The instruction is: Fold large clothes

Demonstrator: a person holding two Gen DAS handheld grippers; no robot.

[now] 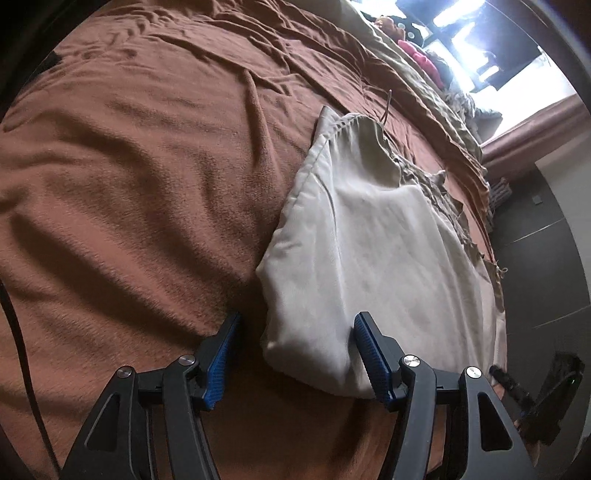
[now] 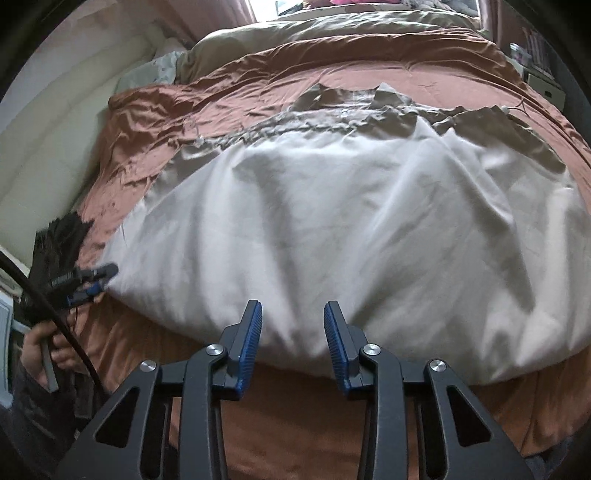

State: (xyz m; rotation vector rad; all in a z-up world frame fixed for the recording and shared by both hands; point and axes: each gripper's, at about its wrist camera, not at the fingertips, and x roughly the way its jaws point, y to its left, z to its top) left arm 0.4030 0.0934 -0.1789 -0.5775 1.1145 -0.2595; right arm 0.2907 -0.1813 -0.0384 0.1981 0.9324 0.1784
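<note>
A large cream garment (image 1: 369, 240) (image 2: 332, 221) lies folded on a brown blanket (image 1: 129, 184) (image 2: 295, 406) on a bed, with a crumpled beige edge along its far side. My left gripper (image 1: 295, 317) stands open, its jaws on either side of the garment's near left corner; the right pad (image 1: 369, 354) rests against the cloth. My right gripper (image 2: 293, 306) is open too, with narrower jaws, low over the garment's near edge and with cloth showing in the gap. In the right wrist view the left gripper (image 2: 99, 277) sits at the garment's left corner, held by a hand (image 2: 40, 347).
A beige cover (image 2: 332, 26) and pillows (image 2: 162, 66) lie at the bed's far end, with a pale wall (image 2: 55, 147) alongside. Dark floor tiles (image 1: 546, 258) run past the bed's edge. A bright window (image 1: 461, 33) and pink items (image 1: 421, 55) are beyond. A black cable (image 2: 55, 314) hangs at the left.
</note>
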